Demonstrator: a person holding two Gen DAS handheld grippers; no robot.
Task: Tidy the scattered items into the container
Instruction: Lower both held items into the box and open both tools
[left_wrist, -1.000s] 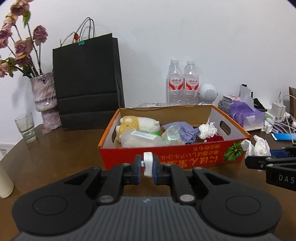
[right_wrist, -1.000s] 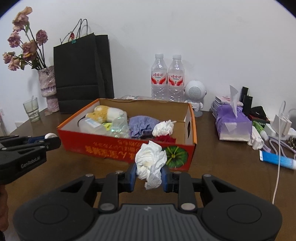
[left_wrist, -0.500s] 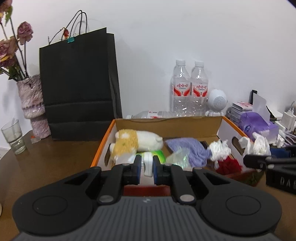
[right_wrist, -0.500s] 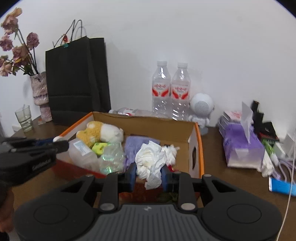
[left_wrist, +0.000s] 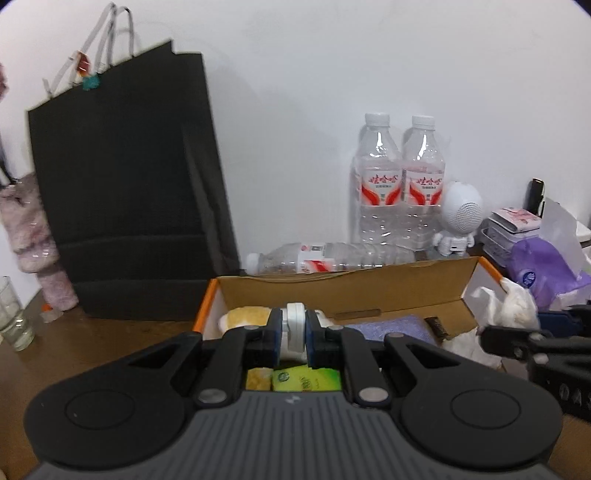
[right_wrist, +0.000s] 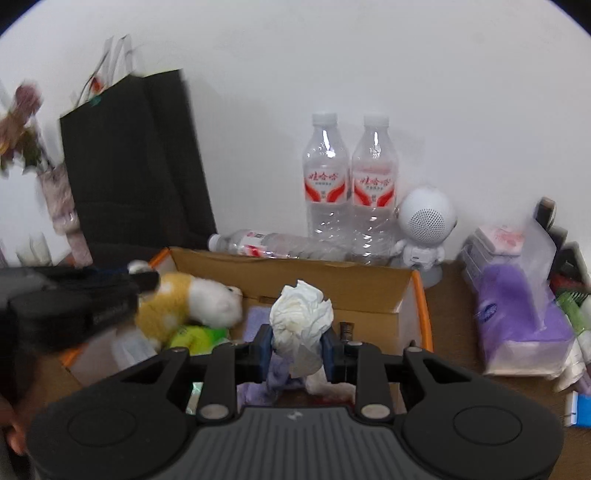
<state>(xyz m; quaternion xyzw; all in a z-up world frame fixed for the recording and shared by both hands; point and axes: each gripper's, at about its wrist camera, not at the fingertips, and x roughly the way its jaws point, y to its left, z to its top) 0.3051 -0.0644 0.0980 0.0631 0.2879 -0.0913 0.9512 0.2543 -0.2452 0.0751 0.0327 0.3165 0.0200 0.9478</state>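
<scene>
The orange cardboard box (left_wrist: 343, 290) (right_wrist: 295, 273) holds a yellow and white plush toy (right_wrist: 192, 299), a purple cloth (left_wrist: 391, 326), a green packet (left_wrist: 306, 378) and crumpled paper. My left gripper (left_wrist: 291, 334) hangs over the box's left part, shut on a small white cap-like piece (left_wrist: 295, 325). Over the box's right part, my right gripper (right_wrist: 297, 350) is shut on a crumpled white tissue (right_wrist: 301, 314). The right gripper (left_wrist: 509, 338) with the tissue shows at the right of the left wrist view; the left gripper (right_wrist: 144, 280) shows blurred at the left of the right wrist view.
Behind the box lie one water bottle (left_wrist: 325, 256) on its side and two upright bottles (left_wrist: 399, 184), beside a white robot-shaped speaker (right_wrist: 424, 229). A black paper bag (left_wrist: 122, 184) and a vase (left_wrist: 33, 236) stand at the left. A purple tissue pack (right_wrist: 517, 317) is at the right.
Both grippers have moved forward and slightly up, from in front of the box's near wall to over its inside, each still holding its item.
</scene>
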